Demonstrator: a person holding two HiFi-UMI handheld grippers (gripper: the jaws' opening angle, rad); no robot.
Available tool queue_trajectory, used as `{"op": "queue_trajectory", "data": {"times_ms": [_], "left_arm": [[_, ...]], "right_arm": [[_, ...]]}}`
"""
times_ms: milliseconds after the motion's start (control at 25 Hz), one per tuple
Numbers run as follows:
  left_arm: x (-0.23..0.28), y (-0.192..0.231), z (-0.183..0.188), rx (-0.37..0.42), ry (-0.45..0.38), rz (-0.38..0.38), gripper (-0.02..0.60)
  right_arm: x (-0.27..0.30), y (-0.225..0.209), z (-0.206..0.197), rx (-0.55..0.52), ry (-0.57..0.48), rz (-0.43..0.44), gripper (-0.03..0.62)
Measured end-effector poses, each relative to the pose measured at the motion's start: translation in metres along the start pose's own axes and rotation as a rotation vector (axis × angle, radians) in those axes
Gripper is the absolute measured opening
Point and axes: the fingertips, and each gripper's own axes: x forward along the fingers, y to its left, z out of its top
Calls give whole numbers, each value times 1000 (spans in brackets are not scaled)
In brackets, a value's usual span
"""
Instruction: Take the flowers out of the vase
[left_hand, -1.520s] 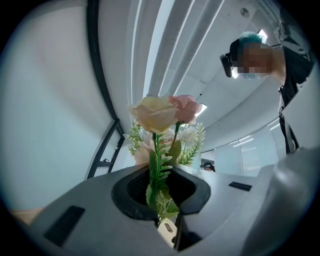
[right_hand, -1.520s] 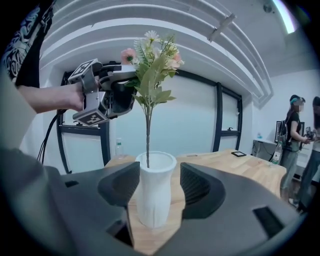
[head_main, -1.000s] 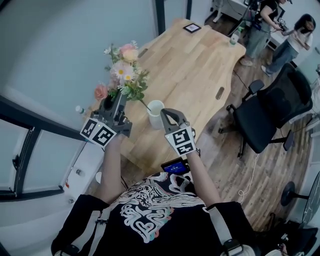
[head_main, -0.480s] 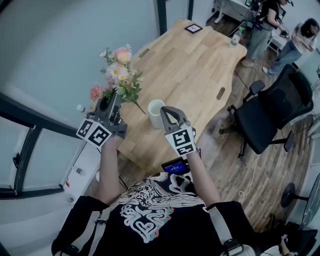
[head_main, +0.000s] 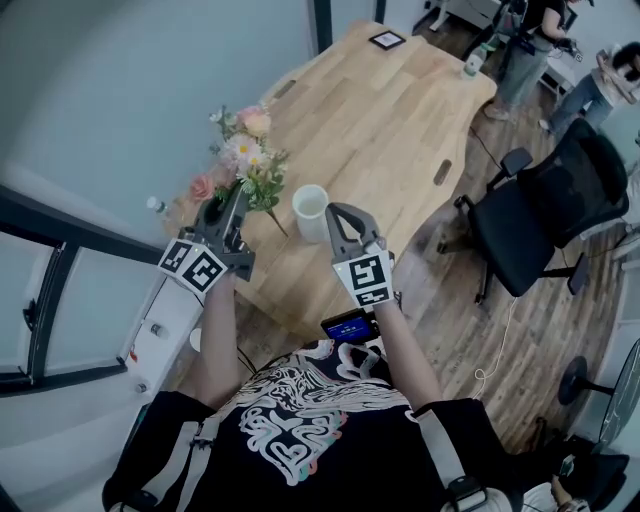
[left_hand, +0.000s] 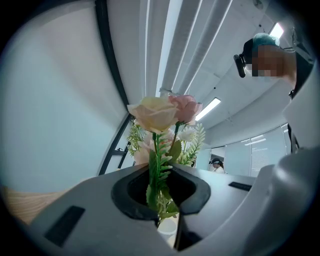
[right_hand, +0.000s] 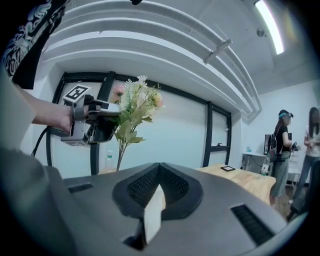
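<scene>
A bunch of pink and white flowers (head_main: 246, 158) with green leaves sits in my left gripper (head_main: 237, 198), which is shut on the stems. The stem ends hang free, just left of the white vase (head_main: 309, 204) on the wooden table (head_main: 390, 120). In the left gripper view the flowers (left_hand: 159, 113) rise from between the jaws of the left gripper (left_hand: 162, 200). My right gripper (head_main: 339, 216) is at the vase's right side. In the right gripper view its jaws (right_hand: 157, 200) pinch a thin white wall, the vase (right_hand: 154, 216). Beyond it are the flowers (right_hand: 137, 107).
A black office chair (head_main: 540, 220) stands right of the table. Two people (head_main: 530, 40) stand at the far right. A bottle (head_main: 467, 68) and a small black frame (head_main: 386, 40) sit at the table's far end. A plastic bottle (head_main: 155, 207) stands by the grey wall on the left.
My left gripper has come down with the bunch. The stem ends, earlier at the vase's mouth, now hang to its left. The right gripper has stayed at the vase.
</scene>
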Motion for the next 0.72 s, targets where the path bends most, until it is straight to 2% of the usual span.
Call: {"op": "queue_trajectory", "data": {"times_ms": [80, 240, 400, 720], "left_arm": [[-1, 4, -8, -10, 11, 8, 54], [-2, 15, -20, -24, 32, 18, 54], [-4, 18, -34, -33, 54, 31, 52], [-12, 33, -66, -89, 104, 78, 54]], "right_arm": [[-3, -3, -1, 28, -20, 3, 6], [-4, 1, -2, -47, -7, 8, 6], [-6, 2, -10, -1, -6, 31, 6], [-6, -12, -32, 37, 52, -49, 6]]}}
